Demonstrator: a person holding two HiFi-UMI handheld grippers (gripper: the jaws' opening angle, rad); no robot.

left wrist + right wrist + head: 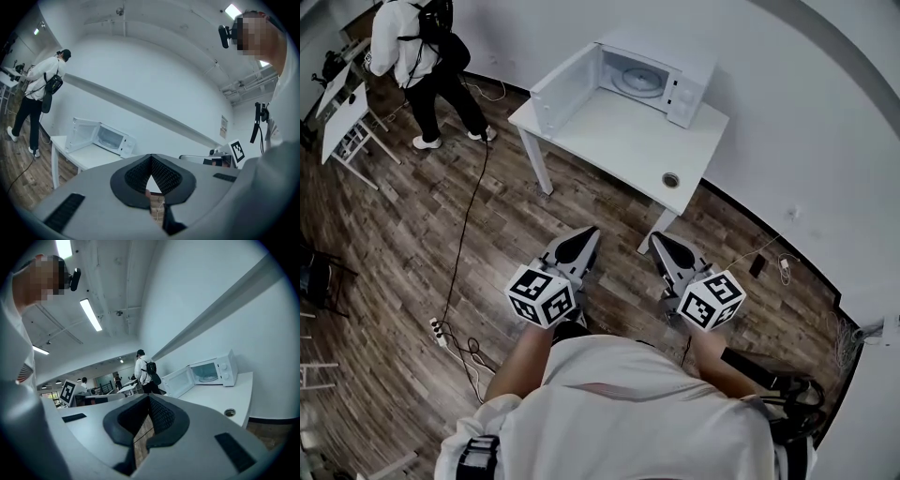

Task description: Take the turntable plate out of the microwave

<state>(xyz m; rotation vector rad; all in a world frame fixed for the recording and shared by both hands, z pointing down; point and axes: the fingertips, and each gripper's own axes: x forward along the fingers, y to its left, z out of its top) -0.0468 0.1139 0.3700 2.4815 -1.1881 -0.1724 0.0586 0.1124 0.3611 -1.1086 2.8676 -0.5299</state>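
Note:
A white microwave [652, 70] stands at the far end of a white table [619, 141], its door [562, 94] swung wide to the left. Inside lies the round glass turntable plate [637, 80]. The microwave also shows in the left gripper view [110, 139] and the right gripper view [213, 371]. My left gripper [584, 236] and right gripper [661, 242] are held side by side over the wooden floor, short of the table's near edge. Both are shut with nothing between their tips and point toward the table.
A person in a white jacket [417, 56] stands at another white table [342, 117] at the far left. A cable and power strip [441, 330] lie on the floor to my left. The table has a round cable hole [671, 179] near its right edge.

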